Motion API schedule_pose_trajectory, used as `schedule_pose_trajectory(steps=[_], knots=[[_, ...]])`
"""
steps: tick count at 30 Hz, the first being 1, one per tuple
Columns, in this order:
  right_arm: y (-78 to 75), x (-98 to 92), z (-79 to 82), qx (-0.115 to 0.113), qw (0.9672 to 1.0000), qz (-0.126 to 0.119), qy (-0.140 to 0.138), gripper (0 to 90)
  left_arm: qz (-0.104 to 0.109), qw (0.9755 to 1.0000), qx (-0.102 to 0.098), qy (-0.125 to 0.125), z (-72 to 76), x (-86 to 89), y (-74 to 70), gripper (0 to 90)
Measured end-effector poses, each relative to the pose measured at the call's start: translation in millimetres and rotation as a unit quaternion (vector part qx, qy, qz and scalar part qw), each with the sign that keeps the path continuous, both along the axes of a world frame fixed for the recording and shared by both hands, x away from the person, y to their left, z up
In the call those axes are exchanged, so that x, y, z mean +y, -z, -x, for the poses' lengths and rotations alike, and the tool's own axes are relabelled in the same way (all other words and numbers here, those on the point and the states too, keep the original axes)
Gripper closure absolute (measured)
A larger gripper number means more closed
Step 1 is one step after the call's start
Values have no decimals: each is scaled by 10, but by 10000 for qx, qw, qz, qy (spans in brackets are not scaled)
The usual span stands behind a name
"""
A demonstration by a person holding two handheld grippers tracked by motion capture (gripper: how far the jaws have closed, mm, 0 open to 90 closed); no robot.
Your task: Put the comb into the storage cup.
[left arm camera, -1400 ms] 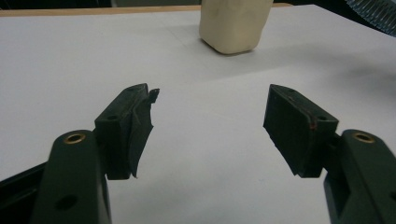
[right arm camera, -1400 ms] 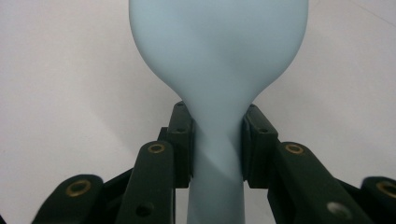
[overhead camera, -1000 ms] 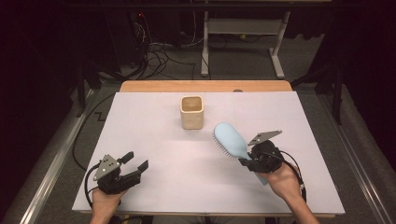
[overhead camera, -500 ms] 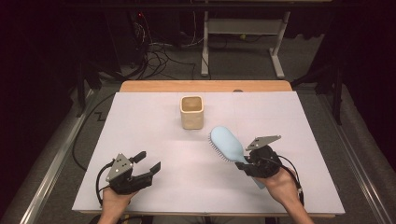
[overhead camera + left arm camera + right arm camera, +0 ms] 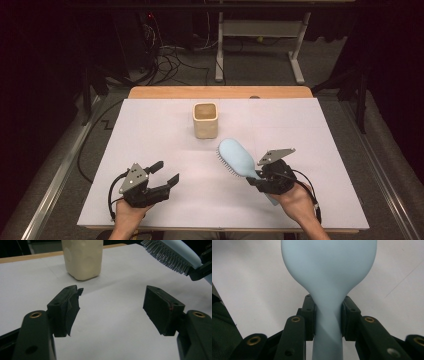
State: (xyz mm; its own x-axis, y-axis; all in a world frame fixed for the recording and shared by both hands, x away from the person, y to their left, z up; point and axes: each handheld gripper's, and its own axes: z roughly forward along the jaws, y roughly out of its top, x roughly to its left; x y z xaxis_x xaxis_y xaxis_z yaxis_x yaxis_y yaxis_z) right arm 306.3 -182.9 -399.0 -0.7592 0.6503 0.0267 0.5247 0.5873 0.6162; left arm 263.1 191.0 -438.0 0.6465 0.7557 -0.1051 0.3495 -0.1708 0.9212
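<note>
Pointing up-left twd cup [image 5: 205, 120]: hairbrush [image 5: 237, 157], handle clamped.

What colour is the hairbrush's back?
Pale blue hairbrush, clearest in the right gripper view.

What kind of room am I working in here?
Probably a lab or recording studio: a white-covered table under dark surroundings, loose cables on the floor behind it, and a bare metal stand at the back.

A white sheet [image 5: 150, 130] covers the desk, and a strip of bare wood [image 5: 220, 92] shows along its far edge. Beyond that edge, on the grey floor [image 5: 260, 65], lie tangled cables [image 5: 170, 54], and a white metal frame [image 5: 260, 27] stands. A metal rail [image 5: 57, 172] runs beside the left edge.
</note>
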Motion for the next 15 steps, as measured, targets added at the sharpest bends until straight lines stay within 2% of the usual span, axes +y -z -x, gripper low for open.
schedule_pose_trajectory(steps=[15], knots=[[17, 48, 30, -16, 9999, -103, -98, 705, 44, 9995, 94, 305, -49, -206, -51, 288]])
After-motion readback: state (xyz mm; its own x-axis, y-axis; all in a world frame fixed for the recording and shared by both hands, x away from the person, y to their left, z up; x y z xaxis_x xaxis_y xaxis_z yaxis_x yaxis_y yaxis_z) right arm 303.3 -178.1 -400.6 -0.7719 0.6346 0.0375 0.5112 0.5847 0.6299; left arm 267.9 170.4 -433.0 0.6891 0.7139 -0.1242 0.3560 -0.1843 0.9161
